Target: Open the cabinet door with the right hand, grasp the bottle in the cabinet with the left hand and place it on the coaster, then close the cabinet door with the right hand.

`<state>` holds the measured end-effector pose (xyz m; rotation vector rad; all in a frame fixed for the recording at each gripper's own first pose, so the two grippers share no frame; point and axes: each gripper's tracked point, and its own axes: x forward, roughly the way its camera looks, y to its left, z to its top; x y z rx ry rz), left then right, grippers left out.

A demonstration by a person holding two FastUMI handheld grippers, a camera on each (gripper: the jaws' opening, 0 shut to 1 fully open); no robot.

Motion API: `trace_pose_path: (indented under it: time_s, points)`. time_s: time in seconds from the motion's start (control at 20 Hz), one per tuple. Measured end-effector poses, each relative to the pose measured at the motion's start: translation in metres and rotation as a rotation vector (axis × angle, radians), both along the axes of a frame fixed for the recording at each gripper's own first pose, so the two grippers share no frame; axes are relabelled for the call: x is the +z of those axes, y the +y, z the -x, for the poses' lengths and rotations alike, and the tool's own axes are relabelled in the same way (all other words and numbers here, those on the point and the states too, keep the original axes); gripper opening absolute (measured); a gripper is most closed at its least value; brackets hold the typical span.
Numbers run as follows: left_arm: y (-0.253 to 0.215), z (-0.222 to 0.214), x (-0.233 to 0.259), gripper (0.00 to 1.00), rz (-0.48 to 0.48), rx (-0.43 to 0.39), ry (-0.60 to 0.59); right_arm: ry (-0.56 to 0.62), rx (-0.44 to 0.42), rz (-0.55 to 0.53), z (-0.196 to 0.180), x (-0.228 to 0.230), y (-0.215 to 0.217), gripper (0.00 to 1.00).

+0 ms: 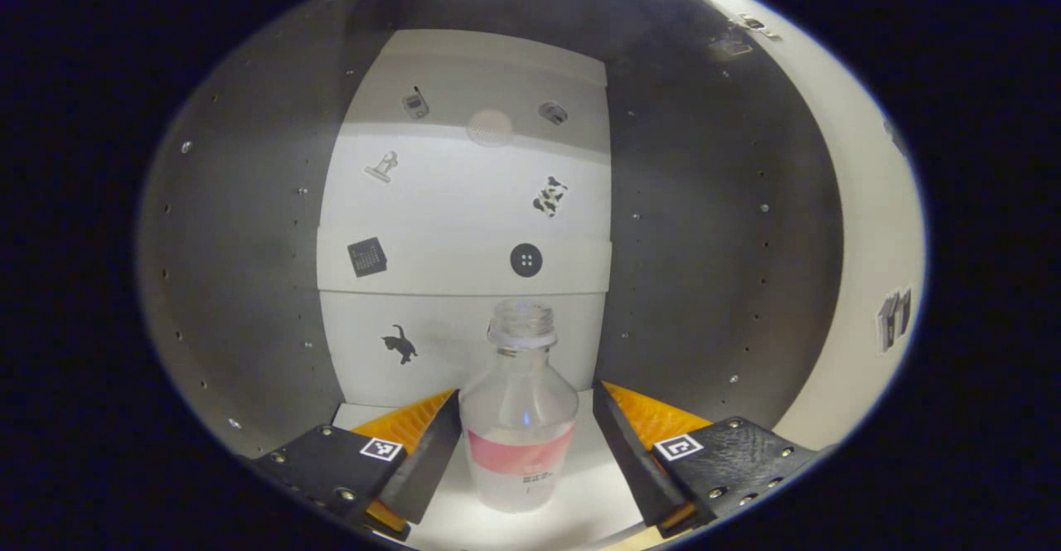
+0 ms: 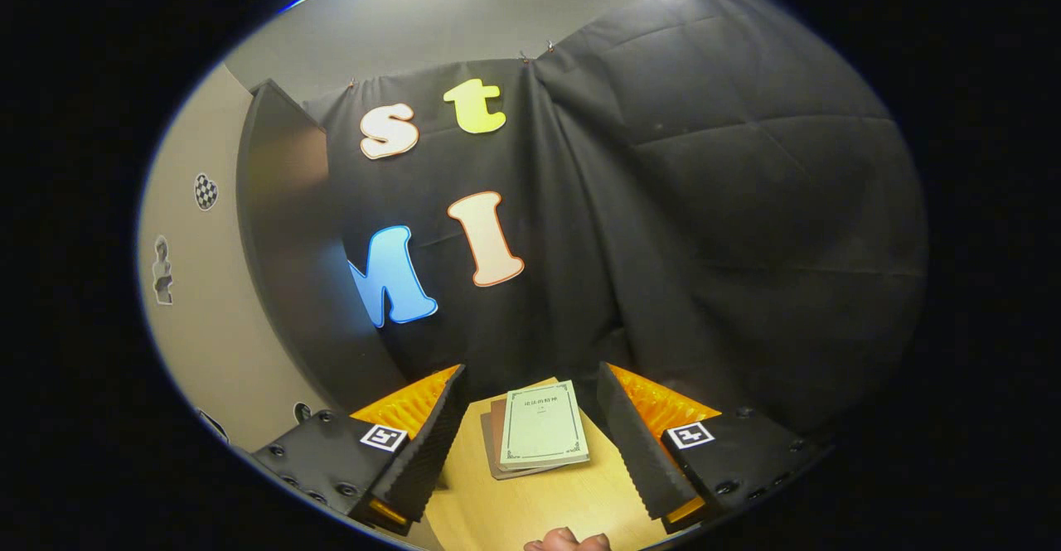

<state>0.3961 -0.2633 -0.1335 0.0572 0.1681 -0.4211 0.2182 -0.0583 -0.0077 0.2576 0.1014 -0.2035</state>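
Note:
A clear plastic bottle [image 1: 520, 418] with no cap and a red label band stands upright on the white cabinet floor [image 1: 448, 518] in the left gripper view. My left gripper [image 1: 525, 393] reaches into the cabinet, open, one finger on each side of the bottle. The left finger is almost against the bottle, and a narrow gap shows at the right finger. The cabinet's white back wall [image 1: 464, 195] carries small stickers. My right gripper [image 2: 531, 371] is open with nothing between its fingers, over a wooden table [image 2: 530, 501].
Grey side walls [image 1: 249, 269] close in the bottle on both sides. A pale panel with stickers [image 1: 879, 286] stands at the right of the opening. Beyond my right gripper lies a small stack of books [image 2: 543, 431]; a pale stickered panel [image 2: 191, 286] stands at its left. A hand [image 2: 568, 541] shows at the bottom edge.

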Motion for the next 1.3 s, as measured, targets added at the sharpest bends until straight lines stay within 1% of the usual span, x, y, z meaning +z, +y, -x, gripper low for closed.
trace_pose_path:
  time_s: [0.05, 0.15, 0.45, 0.55, 0.65, 0.7, 0.8, 1.0, 1.2, 1.3]
  points:
    - [0.001, 0.001, 0.002, 0.93, -0.007, 0.004, -0.007, 0.005, 0.002, -0.005, 0.000, -0.002, 0.000, 0.98]
    - [0.003, 0.002, 0.002, 0.75, -0.019, 0.005, -0.009, 0.002, 0.008, -0.010, 0.000, -0.002, 0.000, 0.98]
    - [0.002, 0.014, 0.007, 0.74, -0.014, 0.000, 0.006, -0.003, 0.027, 0.000, -0.002, -0.001, 0.001, 0.98]
    - [0.003, 0.024, 0.019, 0.74, -0.011, -0.001, -0.025, -0.015, 0.049, -0.012, -0.005, 0.003, 0.005, 0.98]
    - [0.007, 0.038, 0.033, 0.74, -0.018, 0.000, -0.051, -0.036, 0.079, -0.024, -0.010, 0.007, 0.012, 0.98]
    - [0.009, 0.046, 0.039, 0.72, -0.021, -0.003, -0.056, -0.037, 0.085, -0.016, -0.012, 0.006, 0.012, 0.98]
    - [0.016, 0.067, 0.050, 0.74, -0.018, -0.015, -0.062, -0.028, 0.090, 0.013, -0.012, 0.008, 0.015, 0.98]
    - [0.047, 0.121, 0.081, 0.73, -0.010, -0.024, -0.109, -0.049, 0.098, 0.044, -0.001, 0.015, 0.034, 0.98]
    - [0.103, 0.181, 0.110, 0.74, -0.025, 0.008, -0.136, -0.027, 0.078, 0.074, 0.019, 0.010, 0.045, 0.98]
    - [0.135, 0.210, 0.114, 0.72, -0.046, 0.036, -0.144, -0.036, 0.067, 0.083, 0.030, 0.013, 0.052, 0.98]
